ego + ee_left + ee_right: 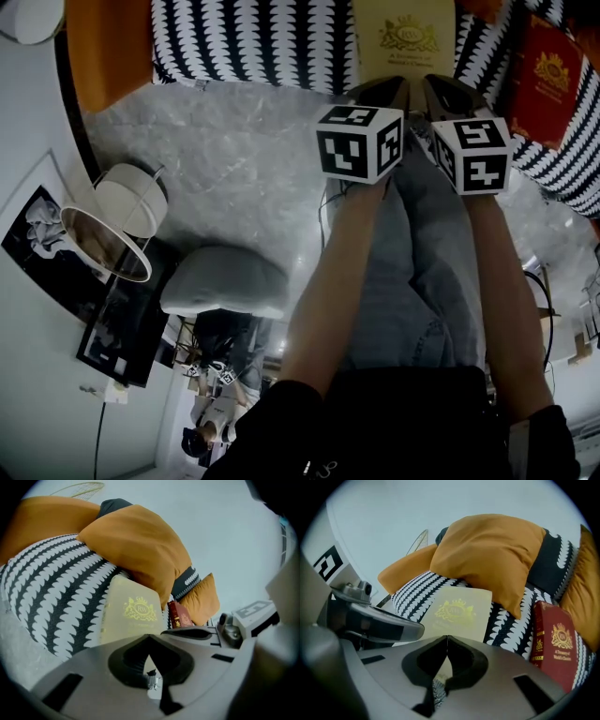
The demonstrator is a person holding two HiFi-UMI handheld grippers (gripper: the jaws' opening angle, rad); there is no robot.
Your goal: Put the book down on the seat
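A pale yellow book [405, 37] with a gold crest lies flat on the black-and-white patterned seat [253, 47]. It also shows in the left gripper view [133, 613] and the right gripper view [459, 611]. My left gripper [394, 89] and right gripper [439, 91] hover side by side just in front of the book's near edge. Both are shut with nothing between the jaws. From its own camera the left gripper [149, 638] points at the book, and so does the right gripper [447, 638]. A red book [555, 639] lies to the right of the yellow one.
Orange cushions [487, 550] lean against the seat back behind the books, with another [108, 47] at the left end. On the marble floor stand a round lamp [112, 225] and a grey pouf [223, 281]. The person's legs [412, 281] are below the grippers.
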